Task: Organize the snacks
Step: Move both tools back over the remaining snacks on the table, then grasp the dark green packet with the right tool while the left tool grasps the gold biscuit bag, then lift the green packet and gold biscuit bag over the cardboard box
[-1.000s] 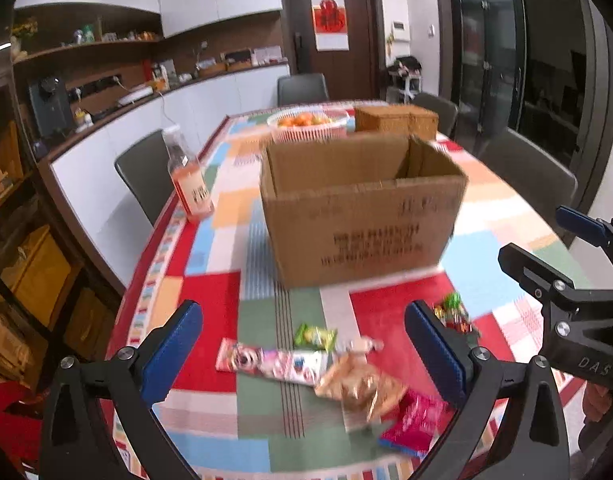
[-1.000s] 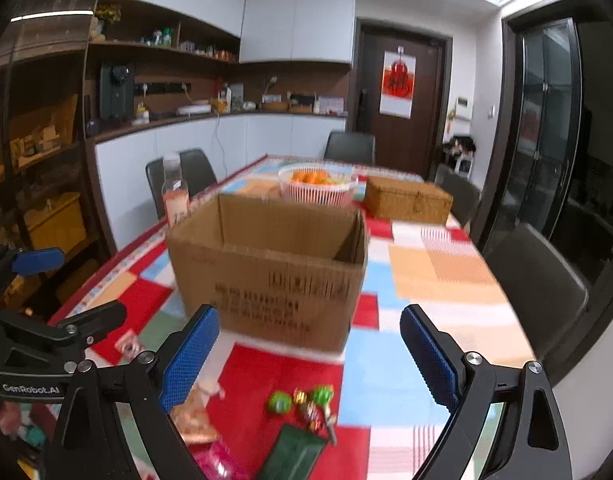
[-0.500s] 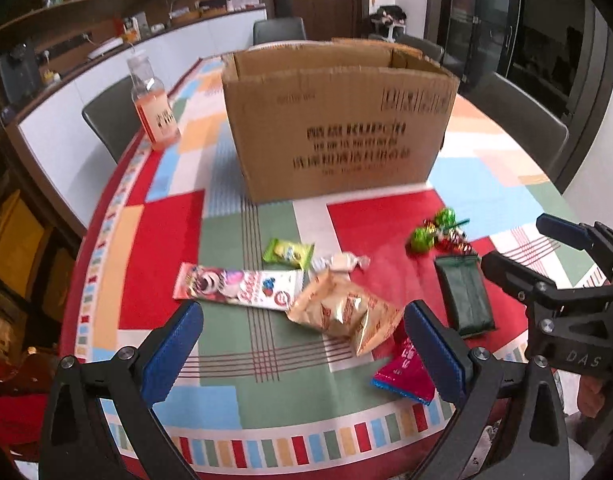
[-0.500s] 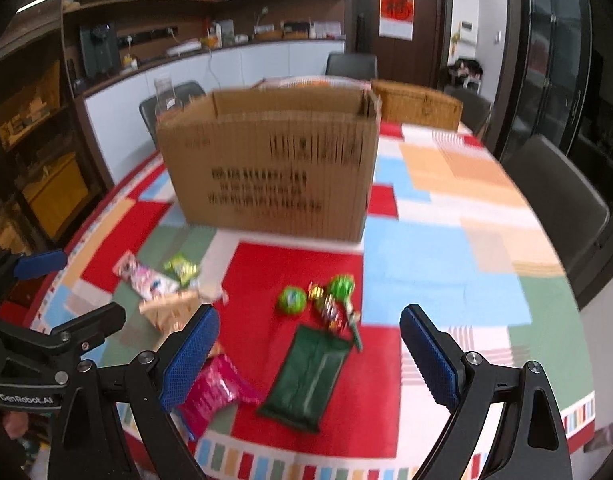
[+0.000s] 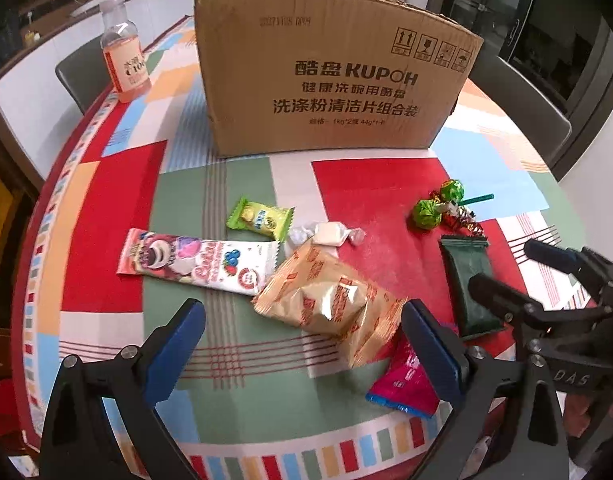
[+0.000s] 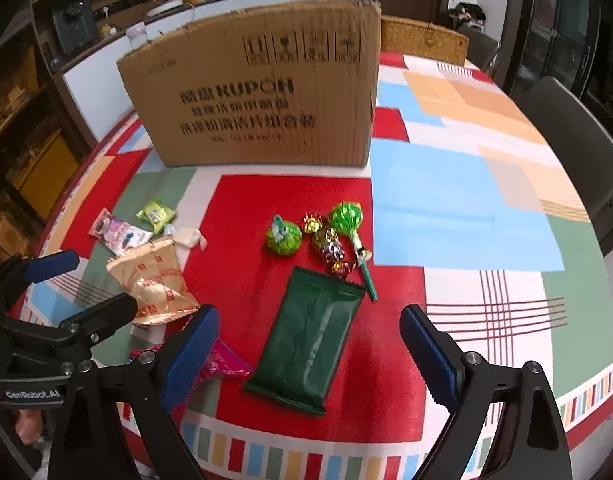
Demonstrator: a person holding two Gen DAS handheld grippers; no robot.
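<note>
We hold both the left gripper [image 5: 302, 344] and the right gripper [image 6: 308, 350] wide and empty. All snacks, including the tan bag [image 5: 330, 300] and green pack [image 6: 306, 336], lie ahead of the fingers; the box [image 5: 326, 76] beyond awaits them. No sorting appears done.

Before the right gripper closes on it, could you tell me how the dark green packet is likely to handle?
The dark green packet lies flat with creased film, so it probably flexes rather than staying stiff. It looks thin, likely light. Its glossy wrapper may slip between the open right gripper pads.
</note>
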